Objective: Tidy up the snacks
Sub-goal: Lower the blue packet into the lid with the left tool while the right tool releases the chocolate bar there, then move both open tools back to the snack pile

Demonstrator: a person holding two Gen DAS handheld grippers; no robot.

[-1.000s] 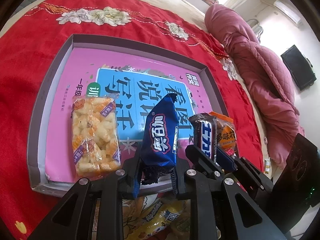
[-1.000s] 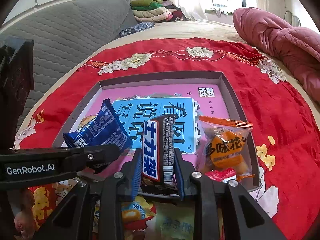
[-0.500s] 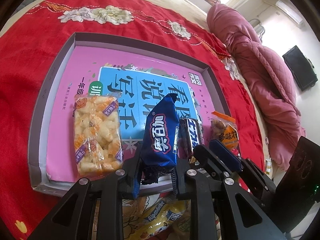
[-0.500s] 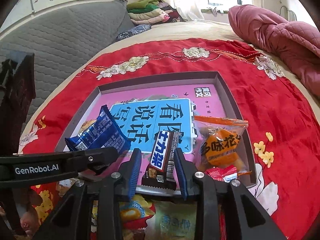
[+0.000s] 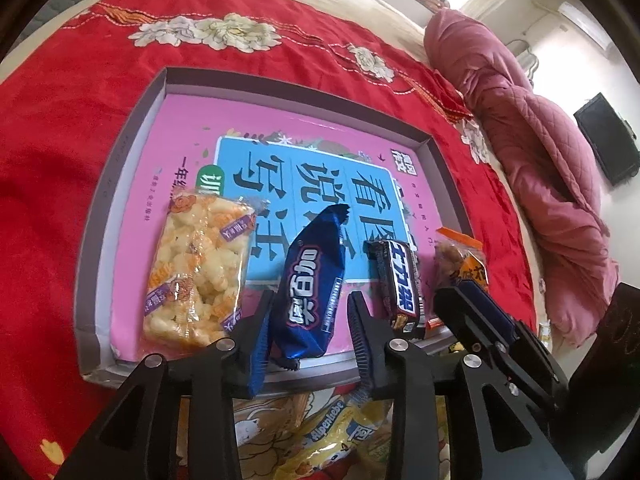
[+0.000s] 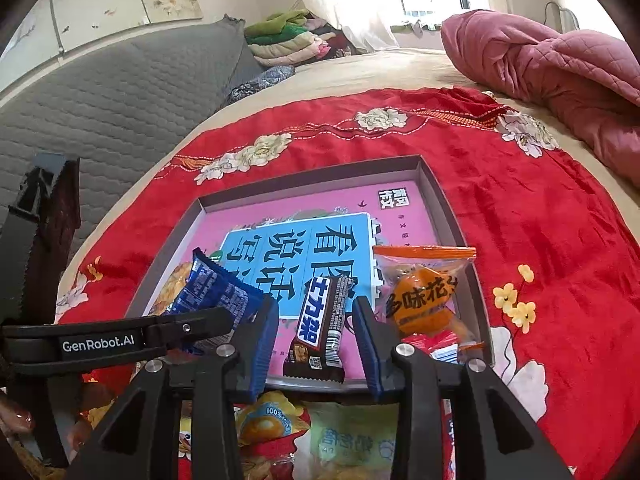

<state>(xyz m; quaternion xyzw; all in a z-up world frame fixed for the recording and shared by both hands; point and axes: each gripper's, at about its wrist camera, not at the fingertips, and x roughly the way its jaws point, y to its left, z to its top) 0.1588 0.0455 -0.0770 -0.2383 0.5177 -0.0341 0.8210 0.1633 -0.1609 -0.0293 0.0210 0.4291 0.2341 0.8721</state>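
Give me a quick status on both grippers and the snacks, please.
Left gripper opening around blue foil wafer pack. Right gripper opening, brown chocolate bar lying in grey tray. Nothing obstructing.

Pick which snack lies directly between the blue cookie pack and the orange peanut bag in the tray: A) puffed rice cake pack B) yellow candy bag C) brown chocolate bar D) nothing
C: the brown chocolate bar lies in the tray right of the blue cookie pack and left of the orange peanut bag; the puffed rice cake pack sits on the far left.
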